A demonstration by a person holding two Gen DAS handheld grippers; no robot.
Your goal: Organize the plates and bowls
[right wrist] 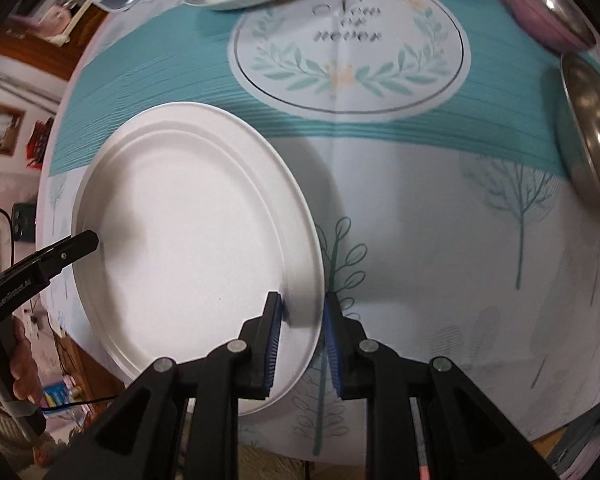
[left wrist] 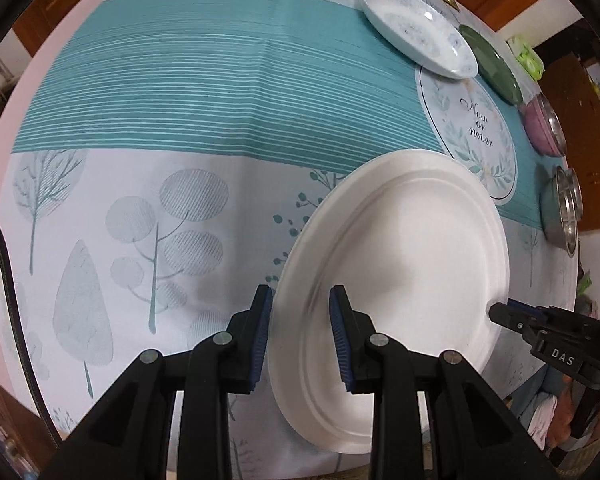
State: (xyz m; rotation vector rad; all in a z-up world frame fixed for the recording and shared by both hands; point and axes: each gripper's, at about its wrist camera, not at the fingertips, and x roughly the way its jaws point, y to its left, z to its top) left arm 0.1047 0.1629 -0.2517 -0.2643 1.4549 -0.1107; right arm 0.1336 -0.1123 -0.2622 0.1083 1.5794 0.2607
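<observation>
Setting the large white plate (left wrist: 412, 240) down cleanly appears to be the step in hand, and it would be done best with both sides kept level, so that neither rim drops first onto the tablecloth (left wrist: 160, 100). The plate is seen face-on over the near, tree-printed part of the cloth, with its far rim reaching the teal striped band. A soft shadow beside it suggests that it is slightly raised, though this cannot be confirmed. Its left rim is straddled by the left gripper (left wrist: 302, 320) and its right rim by the right gripper (right wrist: 302, 312). In each case the jaws are only partly apart, one blue pad outside the edge and one over the plate's inner face. Whether the pads actually press on the rim cannot be told. The plate looks light and thin, so a gentle, even hold is advised, and a release only once it is fully supported. Counted by size, one tablecloth is seen, then three plates: the white one, a pale patterned plate (left wrist: 416, 28) and a green plate (left wrist: 492, 64). Two steel-lined bowls are ranged along the far right edge, a pink bowl (left wrist: 540, 124) and a teal bowl (left wrist: 556, 208).
</observation>
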